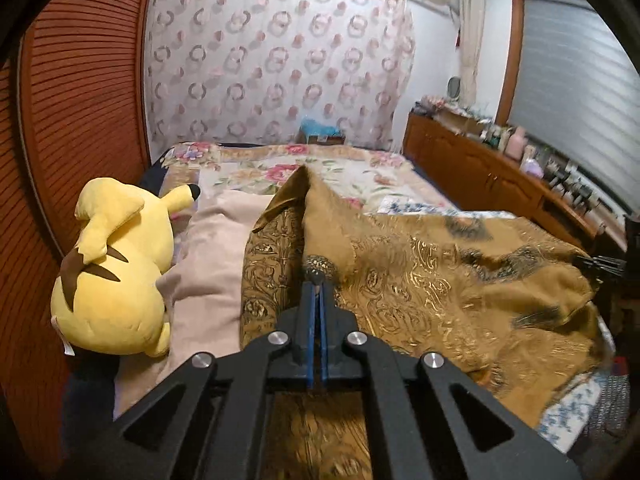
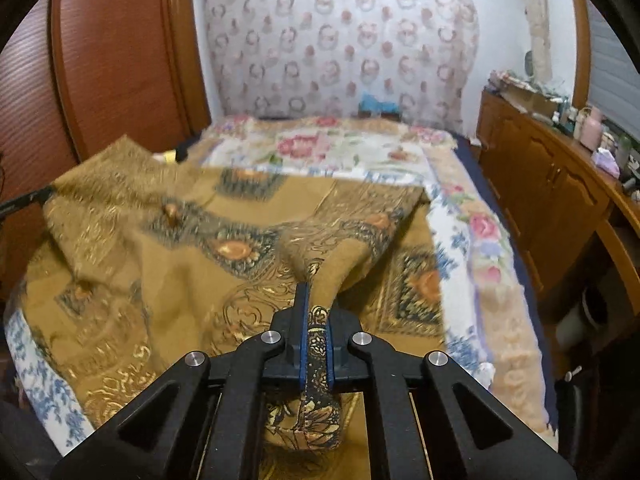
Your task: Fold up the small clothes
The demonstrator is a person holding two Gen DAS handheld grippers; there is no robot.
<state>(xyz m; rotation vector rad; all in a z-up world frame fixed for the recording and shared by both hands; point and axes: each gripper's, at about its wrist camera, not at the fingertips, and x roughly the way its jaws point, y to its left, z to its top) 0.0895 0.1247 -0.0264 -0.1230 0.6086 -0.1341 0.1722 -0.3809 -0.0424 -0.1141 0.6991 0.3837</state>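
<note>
A mustard-gold garment (image 1: 440, 280) with gold scrollwork and dark medallions lies spread on the bed, its near edge lifted. My left gripper (image 1: 318, 280) is shut on that near edge, and cloth rises in a peak beyond the fingertips. In the right wrist view the same garment (image 2: 192, 248) covers the near bed. My right gripper (image 2: 316, 300) is shut on a fold of its patterned hem, which hangs down between the blue pads. The left gripper's tip (image 2: 24, 200) shows at the left edge of the right wrist view, and the right gripper's tip (image 1: 604, 265) at the right edge of the left one.
A yellow plush toy (image 1: 116, 268) lies on a beige pillow (image 1: 216, 256) at the bed's left. The floral bedspread (image 2: 352, 148) stretches to a patterned curtain (image 1: 276, 64). A wooden louvred wardrobe (image 1: 80, 100) stands left. A long wooden cabinet (image 2: 552, 184) with bottles runs along the right.
</note>
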